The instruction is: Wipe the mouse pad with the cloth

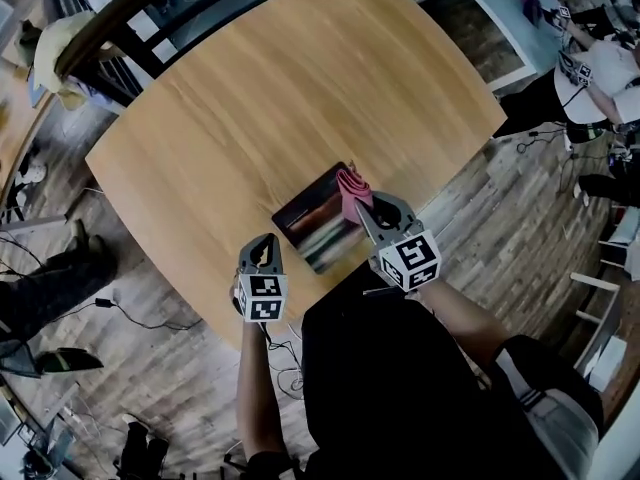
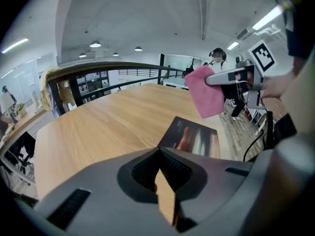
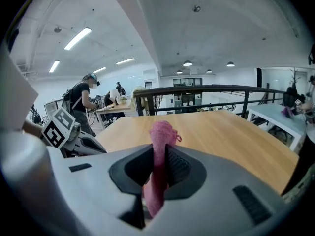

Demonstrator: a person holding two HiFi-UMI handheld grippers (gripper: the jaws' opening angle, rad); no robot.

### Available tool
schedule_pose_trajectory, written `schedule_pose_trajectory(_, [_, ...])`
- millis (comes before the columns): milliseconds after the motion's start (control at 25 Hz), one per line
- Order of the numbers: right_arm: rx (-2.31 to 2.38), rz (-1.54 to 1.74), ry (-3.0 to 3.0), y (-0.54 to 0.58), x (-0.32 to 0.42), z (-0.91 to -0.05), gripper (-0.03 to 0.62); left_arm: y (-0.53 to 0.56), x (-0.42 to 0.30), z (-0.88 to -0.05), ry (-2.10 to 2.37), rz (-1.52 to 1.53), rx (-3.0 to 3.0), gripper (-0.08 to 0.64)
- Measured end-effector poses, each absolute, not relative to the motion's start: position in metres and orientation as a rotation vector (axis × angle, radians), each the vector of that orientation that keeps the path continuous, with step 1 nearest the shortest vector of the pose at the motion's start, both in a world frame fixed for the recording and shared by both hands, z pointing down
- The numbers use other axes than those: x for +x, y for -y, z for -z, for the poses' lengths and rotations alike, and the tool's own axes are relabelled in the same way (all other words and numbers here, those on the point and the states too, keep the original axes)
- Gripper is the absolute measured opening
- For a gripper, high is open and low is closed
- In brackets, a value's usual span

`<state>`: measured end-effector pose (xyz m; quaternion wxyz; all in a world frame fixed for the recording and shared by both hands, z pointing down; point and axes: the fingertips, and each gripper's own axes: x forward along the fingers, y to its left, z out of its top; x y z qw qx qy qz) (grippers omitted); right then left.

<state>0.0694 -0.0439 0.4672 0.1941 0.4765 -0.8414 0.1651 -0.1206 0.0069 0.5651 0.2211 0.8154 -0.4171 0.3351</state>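
Observation:
A dark mouse pad (image 1: 312,224) with streaky colours lies on the round wooden table (image 1: 300,98), near its front edge. My right gripper (image 1: 364,208) is shut on a pink cloth (image 1: 350,190), which hangs over the pad's right end. In the right gripper view the cloth (image 3: 161,136) stands up between the shut jaws (image 3: 158,154). My left gripper (image 1: 262,244) hovers at the table's edge left of the pad, shut with nothing in it. From the left gripper view (image 2: 160,155) I see the pad (image 2: 194,136) ahead and the cloth (image 2: 206,91) dangling above it.
A dark railing (image 1: 150,8) runs along the table's far side. A white desk (image 1: 500,18) stands at the back right, with a person (image 1: 600,78) beside it. Cables (image 1: 130,313) lie on the wooden floor to the left.

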Motion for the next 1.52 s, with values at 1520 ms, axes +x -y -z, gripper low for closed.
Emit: schedule_pose_trajectory(1520, [0.648, -0.213, 2.028, 0.04, -0.008, -0.65, 0.06, 0.017, -0.091, -0.651, 0.69, -1.107, 2.146, 0.023])
